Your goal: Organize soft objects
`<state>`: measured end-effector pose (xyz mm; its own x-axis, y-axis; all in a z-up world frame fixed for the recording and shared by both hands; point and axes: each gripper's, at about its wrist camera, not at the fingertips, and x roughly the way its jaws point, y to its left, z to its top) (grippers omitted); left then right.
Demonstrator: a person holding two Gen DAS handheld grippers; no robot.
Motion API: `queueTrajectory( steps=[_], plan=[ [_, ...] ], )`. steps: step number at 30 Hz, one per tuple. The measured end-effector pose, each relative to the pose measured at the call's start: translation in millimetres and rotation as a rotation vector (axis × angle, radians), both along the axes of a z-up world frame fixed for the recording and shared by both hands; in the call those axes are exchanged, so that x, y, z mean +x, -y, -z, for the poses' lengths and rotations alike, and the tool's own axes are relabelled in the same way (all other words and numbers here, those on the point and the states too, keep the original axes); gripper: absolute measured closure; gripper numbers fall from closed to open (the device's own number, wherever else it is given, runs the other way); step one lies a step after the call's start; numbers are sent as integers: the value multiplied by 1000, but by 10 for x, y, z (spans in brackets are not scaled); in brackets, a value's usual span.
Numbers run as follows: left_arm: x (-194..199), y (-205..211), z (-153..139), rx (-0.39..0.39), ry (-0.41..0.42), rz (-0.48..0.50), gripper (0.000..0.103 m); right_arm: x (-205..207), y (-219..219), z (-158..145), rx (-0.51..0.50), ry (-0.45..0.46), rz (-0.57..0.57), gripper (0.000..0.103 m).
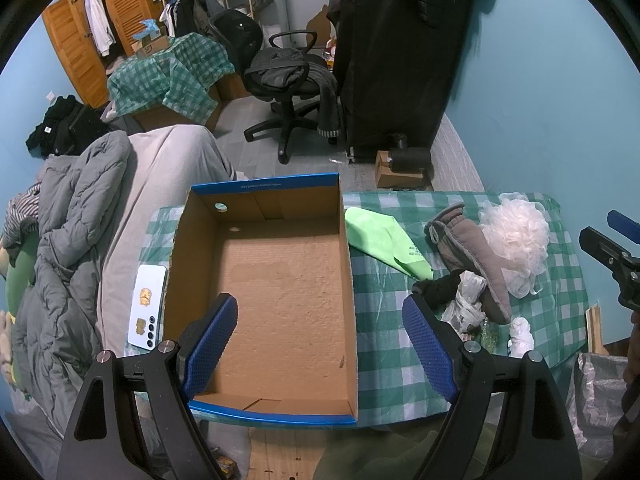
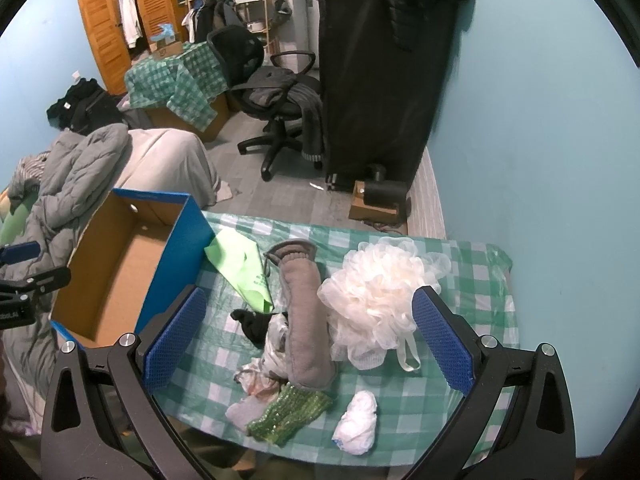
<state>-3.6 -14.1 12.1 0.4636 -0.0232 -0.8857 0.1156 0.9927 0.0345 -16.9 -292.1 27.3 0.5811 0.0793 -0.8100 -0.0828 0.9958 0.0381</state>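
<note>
The cardboard box (image 1: 280, 280) is sitting empty at the left end of the checked tablecloth (image 1: 384, 344), and the left gripper (image 1: 320, 344) is hovering over it, released and holding nothing. Right of the box, the green cloth (image 2: 240, 272), grey slipper (image 2: 306, 312), black fabric piece (image 2: 252, 326) and pale bath pouf (image 2: 376, 300) are lying bunched together, slipper and pouf touching. The right gripper (image 2: 308, 340) is hanging above that pile with its jaws spread wide, gripping nothing.

The step in hand looks like a first pick. The slipper is probably the best target – firm enough to pinch across its middle – provided the fingers are coming down clear of the pouf's loops and the crumpled plastic bag (image 2: 272, 344) beneath, so that neither is dragged along.

The left wrist view is showing the box's bare floor and a phone (image 1: 148, 304) just beside its left wall – both are hidden or out of frame on the right. The right wrist view alone is revealing the green sequinned piece (image 2: 288, 412) at the near edge, and is giving the white wad (image 2: 358, 420) in full
</note>
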Motion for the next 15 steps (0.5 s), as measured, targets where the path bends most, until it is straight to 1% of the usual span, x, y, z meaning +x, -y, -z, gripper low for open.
queueTrajectory(
  steps=[15],
  plan=[
    [-1,3,1,1,1,1,17,-5,-37,28,-4,0,-3,2]
  ],
)
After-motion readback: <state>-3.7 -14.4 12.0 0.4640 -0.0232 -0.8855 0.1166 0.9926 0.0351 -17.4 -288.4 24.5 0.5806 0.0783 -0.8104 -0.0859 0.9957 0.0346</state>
